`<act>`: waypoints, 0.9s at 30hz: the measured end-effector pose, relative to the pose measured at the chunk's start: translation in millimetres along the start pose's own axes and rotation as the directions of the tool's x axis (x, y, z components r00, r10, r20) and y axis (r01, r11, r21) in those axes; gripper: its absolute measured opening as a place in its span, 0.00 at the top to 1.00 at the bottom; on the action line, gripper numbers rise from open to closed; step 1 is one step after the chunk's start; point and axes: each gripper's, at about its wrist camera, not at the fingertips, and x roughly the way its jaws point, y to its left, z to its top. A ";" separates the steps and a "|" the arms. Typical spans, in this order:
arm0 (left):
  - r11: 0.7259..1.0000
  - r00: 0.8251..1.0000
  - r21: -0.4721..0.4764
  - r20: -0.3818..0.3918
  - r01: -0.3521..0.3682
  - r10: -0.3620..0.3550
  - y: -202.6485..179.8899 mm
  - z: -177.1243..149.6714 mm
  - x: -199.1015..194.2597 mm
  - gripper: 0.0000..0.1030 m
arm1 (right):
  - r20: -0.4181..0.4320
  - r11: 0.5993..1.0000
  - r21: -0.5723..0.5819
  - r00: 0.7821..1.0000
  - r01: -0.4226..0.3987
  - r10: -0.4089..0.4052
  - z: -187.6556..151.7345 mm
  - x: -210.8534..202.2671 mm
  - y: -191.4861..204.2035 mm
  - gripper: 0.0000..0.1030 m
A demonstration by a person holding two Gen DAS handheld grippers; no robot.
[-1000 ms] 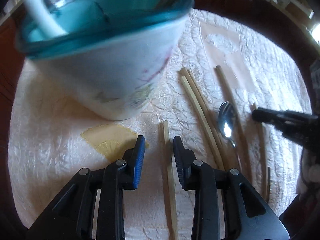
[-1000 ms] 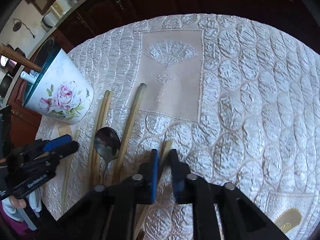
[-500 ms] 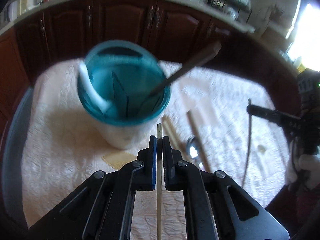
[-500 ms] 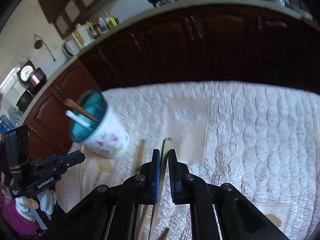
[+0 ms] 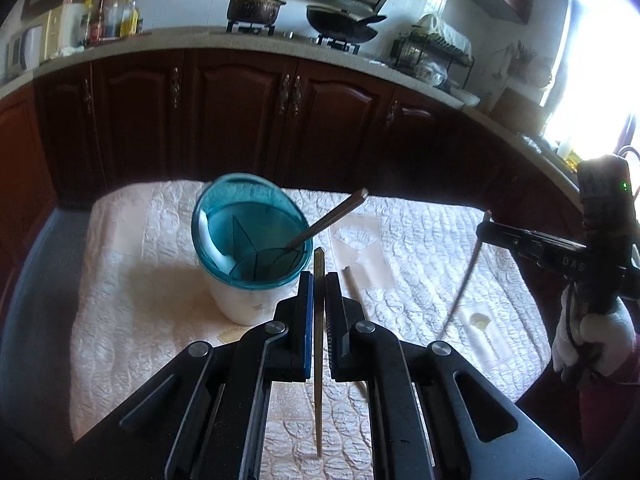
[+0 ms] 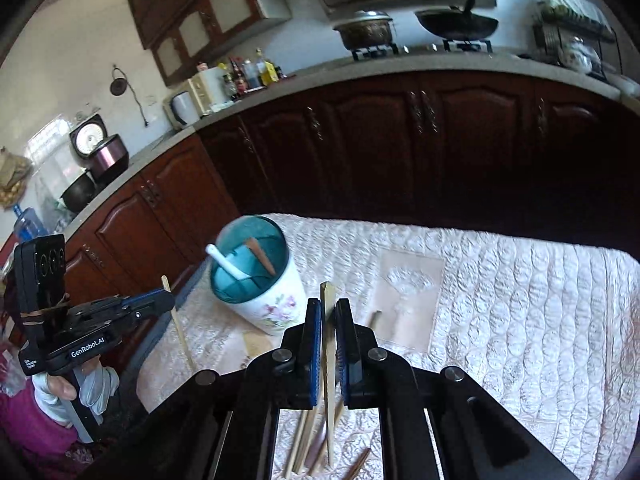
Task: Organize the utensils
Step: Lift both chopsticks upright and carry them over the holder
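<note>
My left gripper [image 5: 319, 280] is shut on a pale wooden chopstick [image 5: 318, 360], lifted above the quilted tablecloth [image 5: 140, 280]. Just ahead stands the white floral holder with a teal rim [image 5: 252, 236]; a dark chopstick [image 5: 328, 220] and a white spoon [image 6: 226, 262] lean in it. My right gripper [image 6: 328, 312] is shut on another chopstick [image 6: 329, 360], also raised, with the holder [image 6: 260, 280] ahead to its left. Each gripper shows in the other's view: the right gripper [image 5: 486, 232] and the left gripper [image 6: 170, 300], each with its stick hanging down.
More chopsticks [image 6: 308, 440] lie on the cloth under my right gripper, and one chopstick [image 5: 354, 292] lies right of the holder. Dark wooden cabinets [image 5: 240, 120] and a counter with a stove run behind the table. A gloved hand [image 5: 592, 340] holds the right gripper.
Both grippers closed on a chopstick lying on the cloth and rose with it, tilting up so the holder and kitchen came into view.
</note>
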 end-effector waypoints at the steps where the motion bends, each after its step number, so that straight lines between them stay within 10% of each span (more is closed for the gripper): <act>1: 1.000 1.000 0.004 0.008 0.004 -0.004 -0.1 1.5 -6.6 0.96 | 0.007 1.000 -0.008 1.000 -0.004 0.004 2.1 -2.9 3.8 0.94; 27: 0.998 0.981 -0.011 0.179 -0.069 0.070 25.7 90.0 -62.8 0.96 | 0.116 0.974 -0.125 0.972 -0.191 0.206 85.3 -18.4 83.1 0.95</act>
